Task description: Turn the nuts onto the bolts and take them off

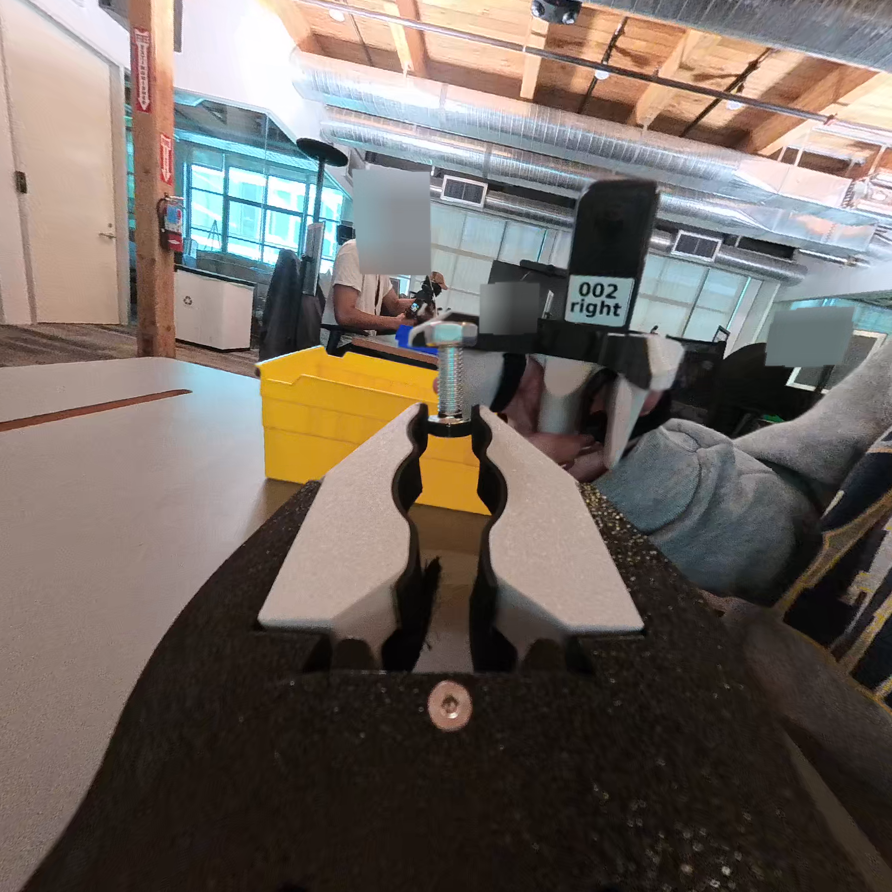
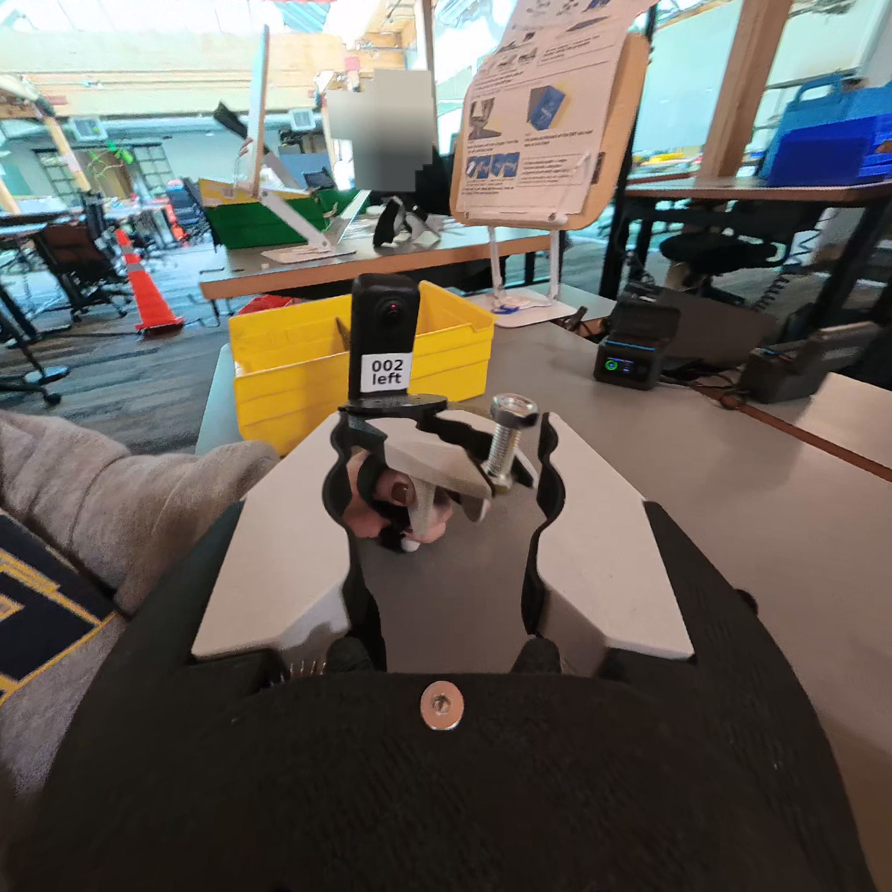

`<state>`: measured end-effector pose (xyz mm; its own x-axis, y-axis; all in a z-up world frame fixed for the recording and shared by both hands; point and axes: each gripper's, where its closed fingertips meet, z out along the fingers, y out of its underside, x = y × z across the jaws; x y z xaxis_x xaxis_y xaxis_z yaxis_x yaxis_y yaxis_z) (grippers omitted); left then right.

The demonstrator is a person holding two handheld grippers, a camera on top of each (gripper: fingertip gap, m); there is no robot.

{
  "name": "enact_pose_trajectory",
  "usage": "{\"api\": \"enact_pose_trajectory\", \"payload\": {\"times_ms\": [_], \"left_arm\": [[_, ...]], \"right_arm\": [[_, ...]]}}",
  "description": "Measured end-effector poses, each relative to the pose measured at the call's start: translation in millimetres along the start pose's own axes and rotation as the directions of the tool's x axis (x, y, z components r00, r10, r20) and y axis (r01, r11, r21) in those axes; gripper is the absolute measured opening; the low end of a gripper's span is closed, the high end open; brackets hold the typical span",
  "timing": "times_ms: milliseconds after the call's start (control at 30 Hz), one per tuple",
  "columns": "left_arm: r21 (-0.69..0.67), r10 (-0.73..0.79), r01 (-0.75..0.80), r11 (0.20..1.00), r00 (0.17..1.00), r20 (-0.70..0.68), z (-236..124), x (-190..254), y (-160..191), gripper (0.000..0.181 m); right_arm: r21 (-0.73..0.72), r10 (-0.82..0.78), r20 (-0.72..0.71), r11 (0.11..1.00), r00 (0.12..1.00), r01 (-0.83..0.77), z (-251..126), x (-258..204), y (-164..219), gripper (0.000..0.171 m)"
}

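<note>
We hold the bolt [image 1: 451,374] upright above the tabletop [image 2: 675,473], our left gripper [image 1: 451,425] clamped on the nut [image 1: 450,428] at its lower end, likely steadying it for turning. Our right gripper [image 2: 444,451] has its jaws apart around the bolt's head, apparently not gripping it.

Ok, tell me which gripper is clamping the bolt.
The left gripper: its fingers are shut on the lower end of the bolt. The right gripper is open, fingers wide apart.
</note>
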<state>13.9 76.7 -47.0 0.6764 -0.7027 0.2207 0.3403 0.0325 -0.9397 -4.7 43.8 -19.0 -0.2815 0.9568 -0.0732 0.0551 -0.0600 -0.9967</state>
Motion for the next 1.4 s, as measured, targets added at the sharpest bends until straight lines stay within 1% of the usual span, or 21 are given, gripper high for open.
{"api": "enact_pose_trajectory", "payload": {"times_ms": [67, 200, 333, 367, 400, 433, 533, 633, 700, 767, 833, 967, 1033, 1067, 1133, 1233, 1267, 1300, 1333, 1367, 1400], "left_arm": [[-0.010, -0.003, 0.003, 1.000, 1.000, -0.011, -0.9, -0.3, 1.4, 0.016], [-0.040, 0.001, -0.003, 0.999, 0.999, -0.052, 7.3, 7.8, 8.7, 0.015], [-0.041, 0.000, -0.002, 0.999, 0.999, -0.048, 9.7, 8.7, 11.7, 0.016], [-0.032, 0.002, -0.004, 0.999, 0.999, -0.041, 7.3, 7.6, 9.6, 0.016], [-0.029, 0.006, -0.007, 1.000, 1.000, -0.022, 4.8, 5.0, 8.3, 0.016], [-0.031, 0.008, -0.009, 0.999, 1.000, -0.003, 2.0, 1.7, 7.7, 0.016], [-0.049, 0.027, -0.027, 0.998, 1.000, -0.008, -2.1, 2.0, 7.6, 0.016], [-0.065, 0.024, -0.027, 0.997, 0.999, -0.040, 1.2, 7.5, 11.0, 0.016], [-0.083, 0.031, -0.036, 0.996, 0.998, -0.056, 3.7, 11.3, 14.3, 0.016], [-0.112, 0.049, -0.051, 0.992, 0.999, -0.022, 3.1, 6.1, 17.9, 0.016], [-0.107, 0.065, -0.063, 0.992, 0.998, 0.011, -2.8, -0.4, 14.6, 0.016], [-0.046, 0.059, -0.056, 0.997, 0.997, 0.056, -15.6, -9.1, 0.2, 0.016], [-0.056, 0.068, -0.068, 0.996, 0.998, 0.010, -13.8, -0.6, 2.0, 0.016], [-0.059, 0.063, -0.064, 0.996, 0.998, -0.025, -11.3, 6.0, 3.4, 0.016], [-0.073, 0.057, -0.062, 0.995, 0.996, -0.065, -6.3, 14.8, 7.0, 0.016], [-0.097, 0.084, -0.085, 0.992, 0.996, -0.010, -7.6, 6.8, 8.7, 0.016], [-0.086, 0.093, -0.091, 0.992, 0.995, 0.021, -12.1, 1.4, 5.0, 0.016], [-0.066, 0.089, -0.084, 0.994, 0.993, 0.071, -17.9, -6.7, -0.7, 0.016], [-0.051, 0.083, -0.077, 0.996, 0.990, 0.115, -23.6, -14.1, -5.2, 0.016], [-0.053, 0.081, -0.075, 0.996, 0.989, 0.126, -26.7, -16.0, -6.8, 0.016], [-0.057, 0.084, -0.078, 0.995, 0.989, 0.118, -26.5, -13.4, -7.7, 0.016]], "right_arm": [[0.047, 0.017, -0.033, 0.999, 0.999, -0.016, -4.0, 6.6, -6.3, 0.079], [0.048, 0.024, 0.001, 0.999, 1.000, -0.024, 12.9, 5.4, -5.8, 0.086], [0.069, 0.110, 0.084, 0.991, 0.990, -0.116, 13.4, -2.0, 5.4, 0.085], [0.071, 0.123, 0.103, 0.989, 0.987, -0.130, 7.2, -6.4, 7.7, 0.079], [0.076, 0.120, 0.091, 0.989, 0.989, -0.127, -0.3, -7.1, 10.0, 0.080], [0.093, 0.101, 0.059, 0.990, 0.993, -0.106, -8.4, -5.2, 11.1, 0.075], [0.175, 0.058, -0.060, 0.983, 0.997, -0.046, -20.6, 5.9, 5.4, 0.075], [0.147, 0.046, -0.051, 0.988, 0.998, -0.038, -6.2, 5.3, 2.3, 0.082], [0.137, 0.036, -0.034, 0.990, 0.999, -0.031, 6.3, 1.9, -0.8, 0.083], [0.116, 0.032, -0.028, 0.993, 0.999, -0.029, 15.7, -1.2, 3.0, 0.083], [0.107, 0.050, -0.037, 0.993, 0.998, -0.046, 14.1, -3.5, 7.5, 0.087], [0.138, 0.061, -0.081, 0.989, 0.995, -0.049, -5.1, -0.9, 6.8, 0.077], [0.137, 0.064, -0.089, 0.989, 0.994, -0.052, 0.5, 3.6, 4.8, 0.079], [0.128, 0.068, -0.081, 0.990, 0.994, -0.057, 6.8, 4.6, 3.9, 0.084], [0.124, 0.063, -0.043, 0.991, 0.997, -0.057, 20.1, 0.1, 1.0, 0.086], [0.103, 0.063, 0.010, 0.993, 0.998, -0.063, 25.1, -13.8, 2.2, 0.085], [0.090, 0.058, -0.006, 0.994, 0.998, -0.057, 19.7, -15.3, 3.7, 0.092], [0.080, 0.034, -0.020, 0.996, 0.999, -0.032, 11.5, -16.9, 5.7, 0.091], [0.077, 0.008, -0.035, 0.997, 0.999, -0.005, 3.3, -17.7, 6.6, 0.080], [0.087, -0.007, -0.066, 0.996, 0.998, 0.012, -2.4, -14.6, 4.6, 0.076], [0.104, -0.011, -0.101, 0.994, 0.995, 0.022, -4.9, -9.0, -0.3, 0.080]]}}
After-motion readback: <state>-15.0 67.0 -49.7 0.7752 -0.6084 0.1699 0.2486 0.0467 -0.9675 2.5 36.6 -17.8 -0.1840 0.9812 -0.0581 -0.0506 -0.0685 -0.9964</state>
